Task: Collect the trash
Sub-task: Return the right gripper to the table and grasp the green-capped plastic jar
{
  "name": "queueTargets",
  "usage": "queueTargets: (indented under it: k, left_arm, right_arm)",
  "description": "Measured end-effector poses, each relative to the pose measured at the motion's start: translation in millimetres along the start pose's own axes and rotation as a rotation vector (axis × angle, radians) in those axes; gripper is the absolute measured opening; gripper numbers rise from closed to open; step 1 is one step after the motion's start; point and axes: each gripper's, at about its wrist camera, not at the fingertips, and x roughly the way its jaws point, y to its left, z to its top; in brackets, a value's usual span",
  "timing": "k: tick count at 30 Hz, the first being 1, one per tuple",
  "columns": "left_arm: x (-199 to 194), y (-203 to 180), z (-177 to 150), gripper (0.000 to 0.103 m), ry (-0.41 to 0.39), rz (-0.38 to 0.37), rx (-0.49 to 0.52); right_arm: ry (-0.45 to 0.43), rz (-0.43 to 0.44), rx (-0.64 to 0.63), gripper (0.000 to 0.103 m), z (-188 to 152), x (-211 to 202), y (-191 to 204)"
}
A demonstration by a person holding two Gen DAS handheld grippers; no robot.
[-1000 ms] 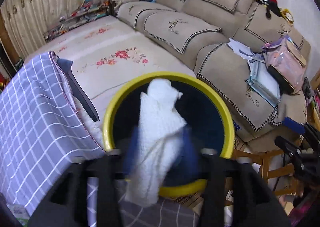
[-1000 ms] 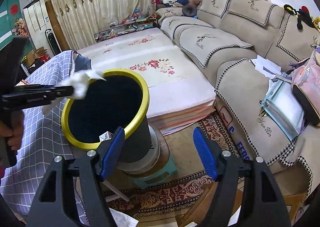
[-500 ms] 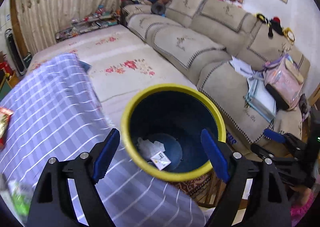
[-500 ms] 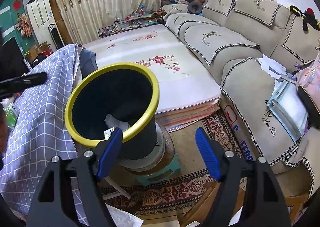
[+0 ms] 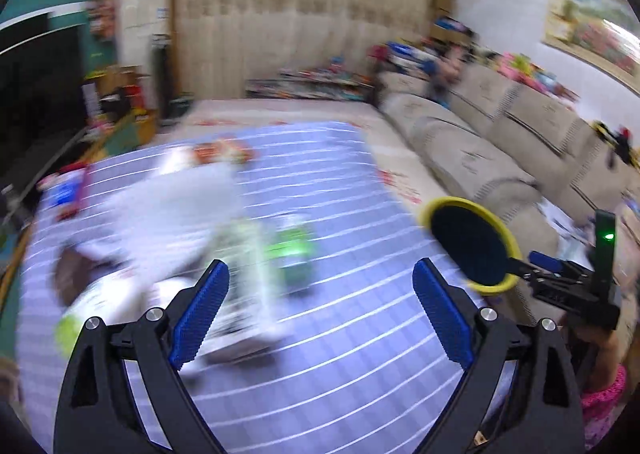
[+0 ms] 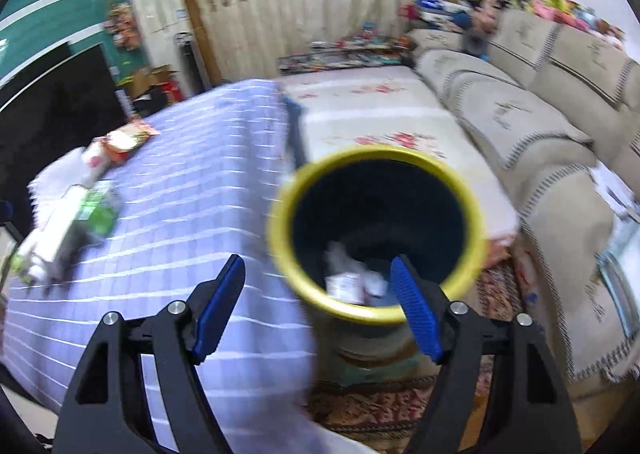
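Now the left gripper [image 5: 320,310], its jaws just opened and empty, is best aimed squarely at the blurred green-and-white wrapper [image 5: 290,250] left of the yellow-rimmed black bin [image 5: 472,242].

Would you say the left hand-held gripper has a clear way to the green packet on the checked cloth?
Probably yes. The left hand-held gripper is empty, its jaws have just been opening, and the green packet lies ahead of it on the checked cloth with nothing between. Blur hides the packet's exact outline.
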Motion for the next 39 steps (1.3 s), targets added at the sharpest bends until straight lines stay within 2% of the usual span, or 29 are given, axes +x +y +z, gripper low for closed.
queueTargets:
  k: [4,7,11,15,26,28,31,36,39]
  left_arm:
    - [-33.4,58.4,-24.5,0.092,-0.015,0.125,-0.092]
    - [-48.3,90.6,-39.6,0.092,-0.024,0.168,-0.148]
    - [-56.1,116.4,-55.9,0.092,-0.024,0.170,-0.204]
    - [-59.3,127.4,-60.7,0.092,-0.028,0.162,-0.221]
    - [-54.5,139.5,-60.5,0.092,-0.019,0.157,-0.272]
    - [-51.4,139.5,-61.3,0.092,-0.010,0.155,-0.273]
    - [-46.5,139.1,-64.4,0.092,0.002,0.147,-0.279]
    - [-41.1,137.7,-65.9,0.092,0.014,0.136,-0.276]
    - [-38.2,139.6,-67.6,0.092,0.018,0.136,-0.284]
  right_arm:
    - [-0.017,0.093,-0.061,0.071,9.4,4.9,54.8]
    - [-0.031,0.161,-0.123,0.071,17.7,7.8,103.8]
    - [-0.003,0.201,-0.208,0.072,18.3,23.5,156.4]
    - [0.059,0.204,-0.269,0.071,9.9,48.0,189.1]
    - [0.092,0.194,-0.328,0.072,6.7,78.9,237.0]
    - [0.087,0.203,-0.319,0.076,7.8,82.3,243.3]
    - [0.072,0.178,-0.328,0.077,9.7,89.1,254.0]
    - [0.081,0.120,-0.305,0.077,17.0,109.1,255.1]
    - [0.078,0.130,-0.255,0.073,23.1,113.2,243.8]
